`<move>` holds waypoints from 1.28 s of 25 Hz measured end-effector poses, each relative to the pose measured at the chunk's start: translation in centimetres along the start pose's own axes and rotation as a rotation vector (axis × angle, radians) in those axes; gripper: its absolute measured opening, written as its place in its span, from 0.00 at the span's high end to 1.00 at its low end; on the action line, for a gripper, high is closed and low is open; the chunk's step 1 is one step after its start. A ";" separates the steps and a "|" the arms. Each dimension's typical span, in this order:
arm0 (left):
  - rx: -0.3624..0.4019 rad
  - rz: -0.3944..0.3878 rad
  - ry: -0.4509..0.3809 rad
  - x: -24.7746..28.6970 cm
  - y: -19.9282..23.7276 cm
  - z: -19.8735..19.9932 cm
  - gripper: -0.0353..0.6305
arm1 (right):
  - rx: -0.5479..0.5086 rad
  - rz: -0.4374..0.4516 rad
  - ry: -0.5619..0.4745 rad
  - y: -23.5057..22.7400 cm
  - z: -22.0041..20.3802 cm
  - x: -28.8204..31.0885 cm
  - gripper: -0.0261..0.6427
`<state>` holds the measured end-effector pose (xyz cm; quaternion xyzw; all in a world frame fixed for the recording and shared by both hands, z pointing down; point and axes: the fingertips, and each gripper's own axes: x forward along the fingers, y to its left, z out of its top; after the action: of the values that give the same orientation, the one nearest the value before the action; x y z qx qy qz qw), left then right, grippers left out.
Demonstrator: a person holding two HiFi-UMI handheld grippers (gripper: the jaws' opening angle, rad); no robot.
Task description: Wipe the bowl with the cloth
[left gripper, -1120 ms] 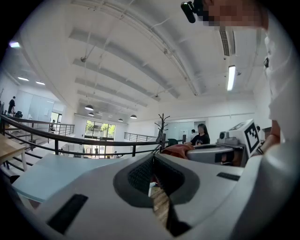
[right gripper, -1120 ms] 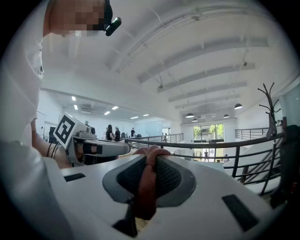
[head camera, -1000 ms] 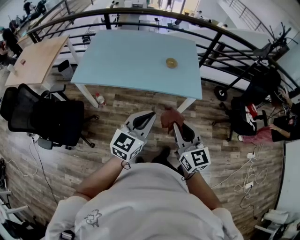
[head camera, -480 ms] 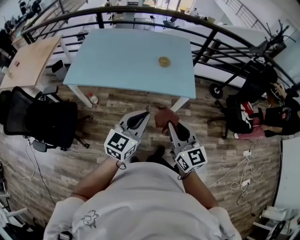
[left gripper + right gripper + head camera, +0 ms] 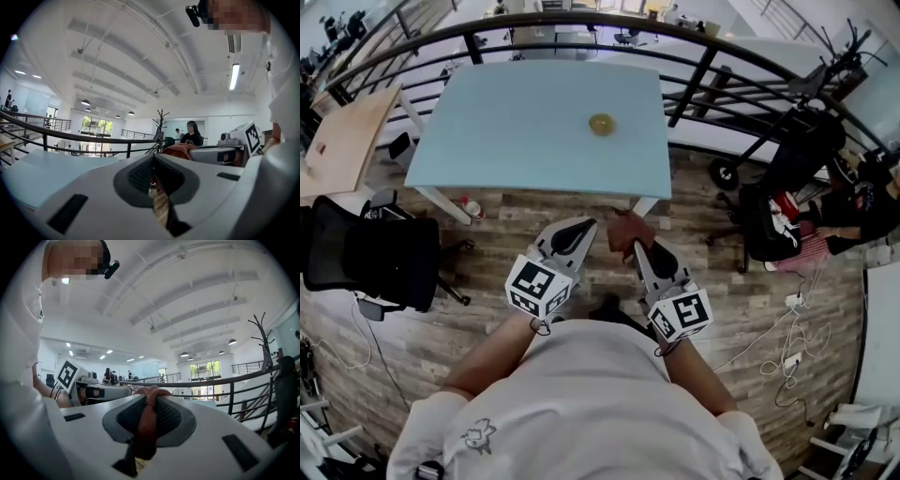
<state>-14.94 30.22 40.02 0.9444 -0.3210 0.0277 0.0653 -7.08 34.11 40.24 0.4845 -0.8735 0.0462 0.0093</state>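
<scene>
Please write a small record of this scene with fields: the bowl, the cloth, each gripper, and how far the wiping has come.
bowl: on the light blue table, apart from both grippers
cloth: reddish-brown, clamped in the right gripper
left gripper: shut, nothing between its jaws
right gripper: shut on the cloth
wiping: not yet begun; the cloth is short of the table
</scene>
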 end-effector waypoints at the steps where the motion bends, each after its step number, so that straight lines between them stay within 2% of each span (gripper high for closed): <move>1: 0.001 0.000 -0.002 1.2 -0.2 0.2 0.93 | -0.003 0.001 0.001 -1.2 0.2 -0.1 0.86; 8: -0.001 0.008 -0.011 9.5 -1.1 0.9 0.93 | -0.020 0.035 0.009 -8.9 0.7 -0.2 0.86; 19: -0.012 0.023 0.016 14.9 0.9 0.5 0.93 | -0.007 0.058 0.017 -14.1 0.7 2.2 0.86; 26: -0.017 0.001 0.009 17.7 3.8 0.8 0.93 | -0.010 0.040 0.019 -16.4 0.8 5.4 0.86; 32: -0.035 0.018 -0.006 19.1 9.5 1.5 0.93 | -0.012 0.028 0.026 -17.7 0.9 10.6 0.86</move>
<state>-5.59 11.03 41.39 0.9403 -0.3300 0.0200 0.0805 2.32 15.75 41.23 0.4715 -0.8803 0.0476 0.0230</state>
